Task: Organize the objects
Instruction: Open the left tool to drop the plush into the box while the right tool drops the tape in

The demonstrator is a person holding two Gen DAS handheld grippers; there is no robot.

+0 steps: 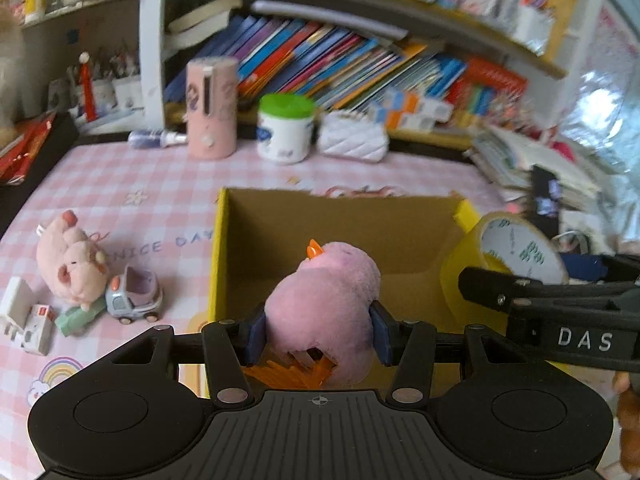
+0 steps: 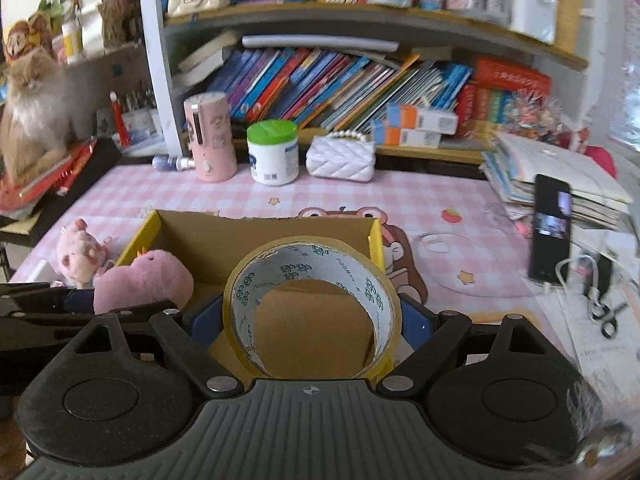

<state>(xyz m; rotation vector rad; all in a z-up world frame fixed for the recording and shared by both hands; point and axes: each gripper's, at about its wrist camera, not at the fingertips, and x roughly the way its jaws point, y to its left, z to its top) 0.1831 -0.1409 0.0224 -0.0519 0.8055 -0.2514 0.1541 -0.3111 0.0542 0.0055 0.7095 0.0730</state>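
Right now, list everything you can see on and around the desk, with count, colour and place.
cardboard box: one, yellow outside, desk centre
plush bird: one, pink, held over box
tape roll: one, yellowish, held over box
plush pig: one, pink, left of box
toy car: one, grey-lilac, beside pig
jar: one, white, green lid, desk back
purse: one, white, right of jar
cat: one, orange-white, far left
phone: one, black, right
left tool: shut on bird
right tool: shut on tape

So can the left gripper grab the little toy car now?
Probably not yet. The left gripper is shut on the pink plush bird over the cardboard box. The toy car sits uncovered beside the box, so it must let go first.
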